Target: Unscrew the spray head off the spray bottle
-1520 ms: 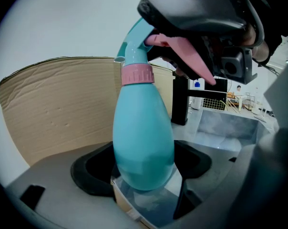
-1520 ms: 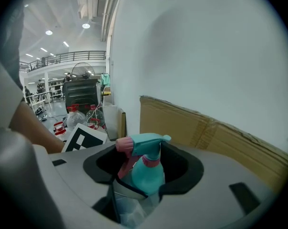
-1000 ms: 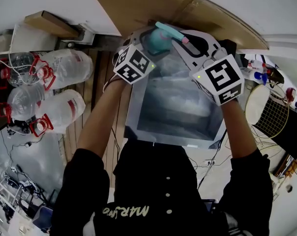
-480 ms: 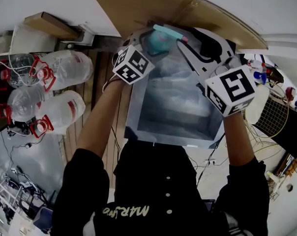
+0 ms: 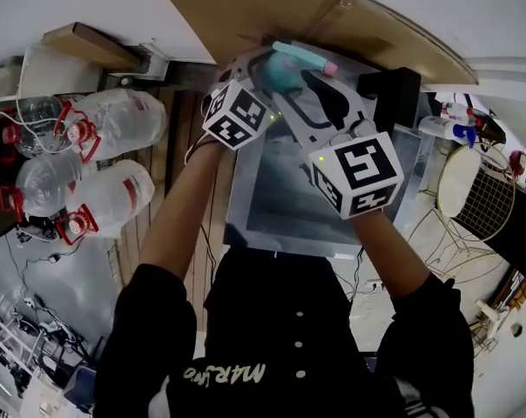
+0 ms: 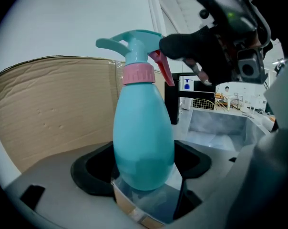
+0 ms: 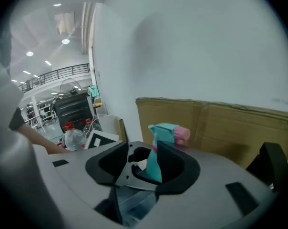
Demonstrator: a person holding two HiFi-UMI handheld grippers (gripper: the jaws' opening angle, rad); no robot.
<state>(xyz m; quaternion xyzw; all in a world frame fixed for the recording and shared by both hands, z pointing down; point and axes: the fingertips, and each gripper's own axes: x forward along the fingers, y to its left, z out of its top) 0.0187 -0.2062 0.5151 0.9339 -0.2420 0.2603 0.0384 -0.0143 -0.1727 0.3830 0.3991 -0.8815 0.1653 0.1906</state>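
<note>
The teal spray bottle (image 6: pixel 144 137) stands upright between my left gripper's jaws, and the left gripper (image 6: pixel 144 178) is shut on its body. A pink collar (image 6: pixel 138 74) sits under the teal spray head (image 6: pixel 129 42), which has a red trigger (image 6: pixel 164 69). In the head view the bottle (image 5: pixel 280 72) is at the top centre, above the left gripper's marker cube (image 5: pixel 237 116). My right gripper (image 7: pixel 143 151) reaches the spray head (image 7: pixel 164 133) from the side. Its jaws are opening, with the head between them and a gap showing on one side.
A grey metal tray (image 5: pixel 324 207) lies under both grippers. Brown cardboard (image 5: pixel 246 7) stands behind the bottle. Several large water jugs (image 5: pixel 97 155) lie at the left. A black box (image 5: pixel 394 94) and a wire basket (image 5: pixel 481 203) are at the right.
My right gripper has swung left and down, so its marker cube now sits over the tray's middle, and its jaws have come apart. The left gripper and bottle have stayed put.
</note>
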